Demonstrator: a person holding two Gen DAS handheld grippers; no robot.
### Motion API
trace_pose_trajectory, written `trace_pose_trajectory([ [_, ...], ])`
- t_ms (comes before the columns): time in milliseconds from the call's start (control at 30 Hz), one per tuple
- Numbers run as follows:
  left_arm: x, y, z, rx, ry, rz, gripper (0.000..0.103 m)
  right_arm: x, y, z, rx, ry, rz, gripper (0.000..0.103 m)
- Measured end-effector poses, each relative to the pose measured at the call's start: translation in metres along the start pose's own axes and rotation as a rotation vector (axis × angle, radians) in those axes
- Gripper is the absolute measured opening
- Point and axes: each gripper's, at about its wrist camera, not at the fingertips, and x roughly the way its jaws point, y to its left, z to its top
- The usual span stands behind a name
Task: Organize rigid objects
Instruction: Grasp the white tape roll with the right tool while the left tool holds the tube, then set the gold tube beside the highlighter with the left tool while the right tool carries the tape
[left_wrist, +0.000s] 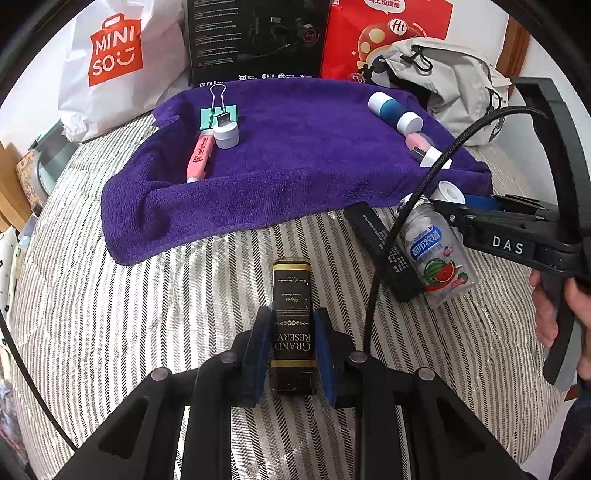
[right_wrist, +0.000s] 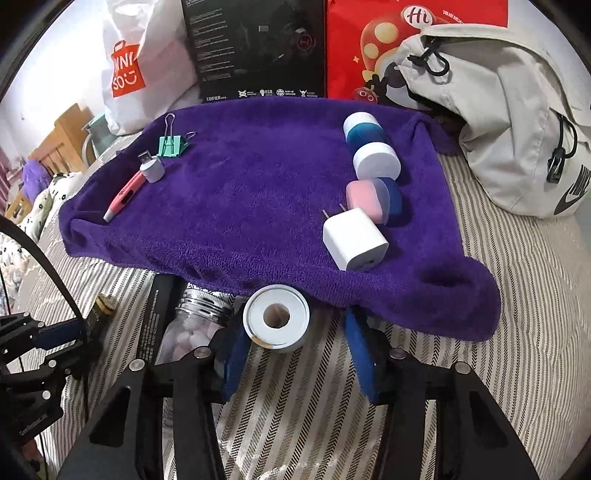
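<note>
A black tin with gold "Grand Reserve" lettering (left_wrist: 292, 295) lies on the striped bedding, and my left gripper (left_wrist: 292, 314) is shut on its sides with both blue pads (left_wrist: 260, 347). In the right wrist view, a white ring with a centre hole (right_wrist: 277, 317) lies at the near edge of the purple towel (right_wrist: 258, 206). My right gripper (right_wrist: 295, 325) stands open around the ring, with a gap on the right side. The left wrist view shows that ring (left_wrist: 450, 192) at the right gripper's tip.
The towel carries a teal binder clip (right_wrist: 171, 146), a white USB adapter (right_wrist: 152, 170), a pink pen (right_wrist: 123, 197), a blue-and-white cylinder (right_wrist: 369, 146), a pink-and-blue case (right_wrist: 373, 201) and a white charger (right_wrist: 354, 240). A candy jar (left_wrist: 434, 254) and a long black box (left_wrist: 380, 247) lie beside it. Bags and a backpack (right_wrist: 509, 110) line the back.
</note>
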Motion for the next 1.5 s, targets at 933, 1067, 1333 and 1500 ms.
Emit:
trace_pose_trajectory([
  [933,-0.022,0.032,0.001,-0.075,-0.035,-0.047,0.022,-0.036,-0.024,-0.023,-0.022,0.011,0.055,0.029],
  [1067,-0.030,0.032,0.008,-0.072,-0.050,-0.048,0.022,-0.041,-0.023,-0.021,-0.033,0.008,0.061,0.029],
  [1333,-0.037,0.037,0.038,-0.064,-0.088,-0.046,0.022,-0.052,-0.024,-0.005,-0.045,-0.022,0.079,0.029],
  [1500,-0.034,0.041,0.061,-0.053,-0.099,-0.050,0.022,-0.057,-0.026,0.006,-0.047,-0.036,0.085,0.029],
])
